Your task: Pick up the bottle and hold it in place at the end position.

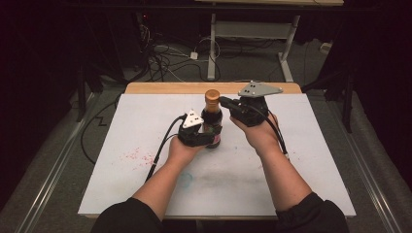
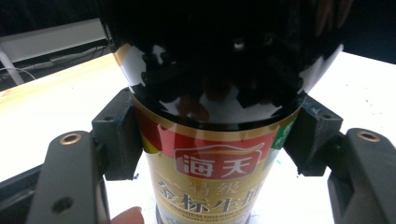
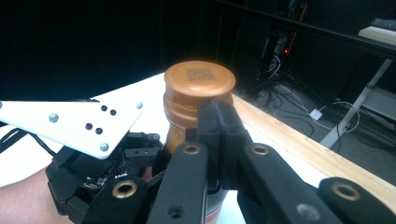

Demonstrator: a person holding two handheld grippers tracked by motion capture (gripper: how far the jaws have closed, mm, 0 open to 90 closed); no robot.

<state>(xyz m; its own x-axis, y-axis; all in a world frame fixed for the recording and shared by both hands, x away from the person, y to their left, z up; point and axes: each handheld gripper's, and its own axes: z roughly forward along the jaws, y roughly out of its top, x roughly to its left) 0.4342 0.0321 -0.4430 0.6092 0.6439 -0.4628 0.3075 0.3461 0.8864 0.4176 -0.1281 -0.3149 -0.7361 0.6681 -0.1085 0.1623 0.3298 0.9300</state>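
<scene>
upright bottle (image 1: 212, 121), cap (image 1: 212, 95) up

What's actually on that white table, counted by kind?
Bottle with a brown cap: 1
Hand-held grippers, left gripper clamped on the bottle, right gripper shut by the cap: 2
Total: 3

I see a white board (image 1: 145, 126) with red specks (image 1: 133, 156) at eight o'clock, and tangled cables (image 1: 167, 56) at eleven.
</scene>
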